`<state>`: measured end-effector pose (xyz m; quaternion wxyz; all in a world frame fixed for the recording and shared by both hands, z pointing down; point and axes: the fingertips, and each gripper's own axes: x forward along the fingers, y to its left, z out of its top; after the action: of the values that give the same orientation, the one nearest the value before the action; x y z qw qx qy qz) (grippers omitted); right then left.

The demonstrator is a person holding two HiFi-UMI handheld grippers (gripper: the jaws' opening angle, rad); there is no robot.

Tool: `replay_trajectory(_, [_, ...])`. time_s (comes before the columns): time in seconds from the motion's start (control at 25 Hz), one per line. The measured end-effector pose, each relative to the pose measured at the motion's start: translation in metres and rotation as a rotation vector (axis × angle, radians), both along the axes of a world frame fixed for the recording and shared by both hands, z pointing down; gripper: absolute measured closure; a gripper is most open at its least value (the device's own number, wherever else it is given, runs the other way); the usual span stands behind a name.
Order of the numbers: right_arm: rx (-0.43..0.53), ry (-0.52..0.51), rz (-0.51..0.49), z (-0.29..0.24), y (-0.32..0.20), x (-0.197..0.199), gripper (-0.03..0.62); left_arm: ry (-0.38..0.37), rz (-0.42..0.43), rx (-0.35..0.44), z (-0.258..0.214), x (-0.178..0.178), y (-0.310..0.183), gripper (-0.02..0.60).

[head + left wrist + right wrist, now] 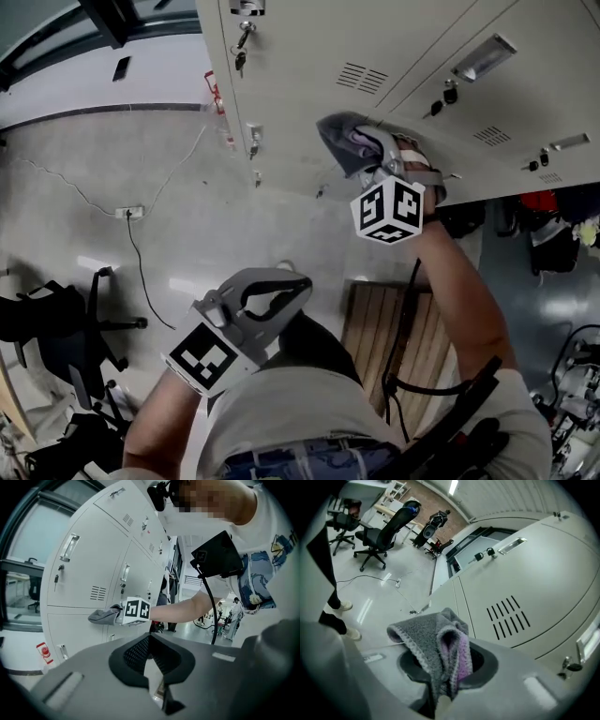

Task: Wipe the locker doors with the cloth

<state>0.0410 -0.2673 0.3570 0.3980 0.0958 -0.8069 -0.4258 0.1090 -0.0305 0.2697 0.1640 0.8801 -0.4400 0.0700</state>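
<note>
Right gripper view looks down the right gripper (440, 700), whose jaws are clamped on a bunched grey cloth (433, 641) with a purple inner fold; the cloth stands up from between them. Head view shows the left gripper (302, 283) held low near the person's waist, its jaws closed together with nothing between them. Only the left gripper view gives a side-on look, where the cloth lies against a pale grey locker door (89, 559), just under its vent slots. Keys (241, 42) hanging from the locks show best in the head view, as does a slatted wooden bench (380, 328) on the floor beside the person's legs. Farther off, a power strip (129, 213) with its cable lies on the glossy pale floor (187, 187), and black office chairs (379, 536) stand in the room beyond.
</note>
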Motion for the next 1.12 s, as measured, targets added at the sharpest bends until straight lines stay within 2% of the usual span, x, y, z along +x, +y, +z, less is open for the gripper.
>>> replay_trajectory(0.2, [0.032, 0.034, 0.001, 0.024, -0.021, -0.01, 0.505, -0.016, 0.031, -0.019, 0.02, -0.001, -0.02, 0.577])
replay_trajectory(0.68, [-0.044, 0.138, 0.053, 0.115, -0.025, -0.024, 0.505, -0.017, 0.092, -0.026, 0.057, -0.009, -0.046, 0.577])
replay_trajectory(1.12, [-0.114, 0.268, 0.101, 0.203, -0.022, -0.029, 0.507, -0.005, 0.068, -0.03, 0.065, -0.035, -0.068, 0.578])
